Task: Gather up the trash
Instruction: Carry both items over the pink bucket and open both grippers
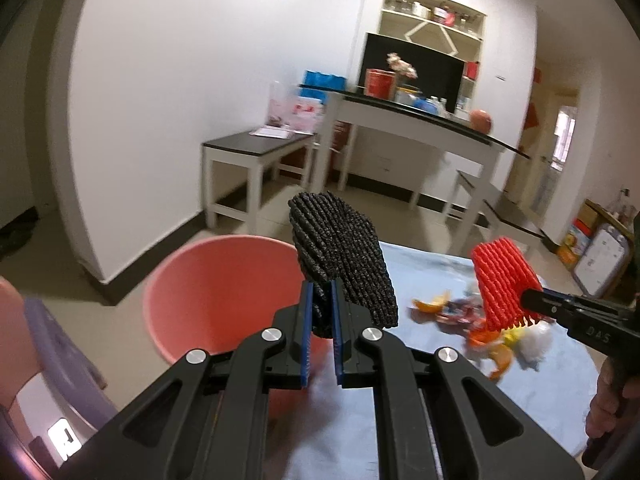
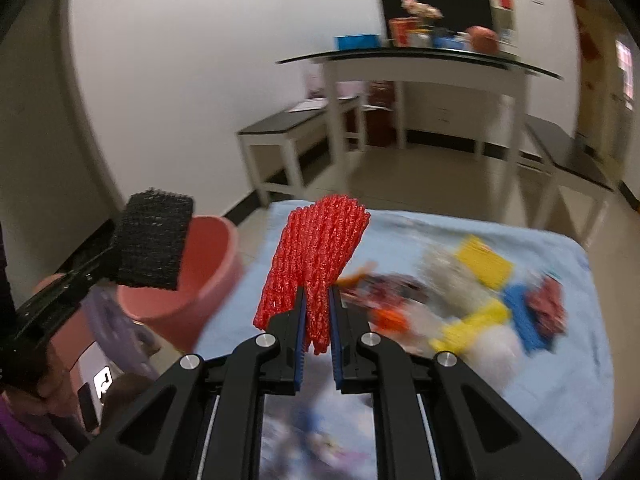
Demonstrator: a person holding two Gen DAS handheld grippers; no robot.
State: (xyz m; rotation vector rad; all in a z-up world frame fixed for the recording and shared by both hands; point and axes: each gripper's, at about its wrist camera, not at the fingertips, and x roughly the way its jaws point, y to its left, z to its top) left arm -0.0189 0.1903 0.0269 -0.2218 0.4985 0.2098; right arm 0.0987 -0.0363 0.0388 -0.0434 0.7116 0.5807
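Note:
My left gripper (image 1: 321,292) is shut on a black foam net sleeve (image 1: 340,252), held up beside the rim of the pink bin (image 1: 200,288); the sleeve also shows in the right wrist view (image 2: 154,240). My right gripper (image 2: 318,304) is shut on a red foam net sleeve (image 2: 316,256), held above the blue-covered table (image 2: 560,392); it also shows in the left wrist view (image 1: 504,280). A pile of trash (image 2: 476,300) lies on the table: yellow, blue and dark red nets, white foam, orange peel, wrappers.
The pink bin (image 2: 192,280) stands on the floor left of the table. A purple stool (image 1: 60,344) is at the lower left. White benches (image 1: 248,156) and a cluttered white table (image 1: 420,120) stand farther back by the wall.

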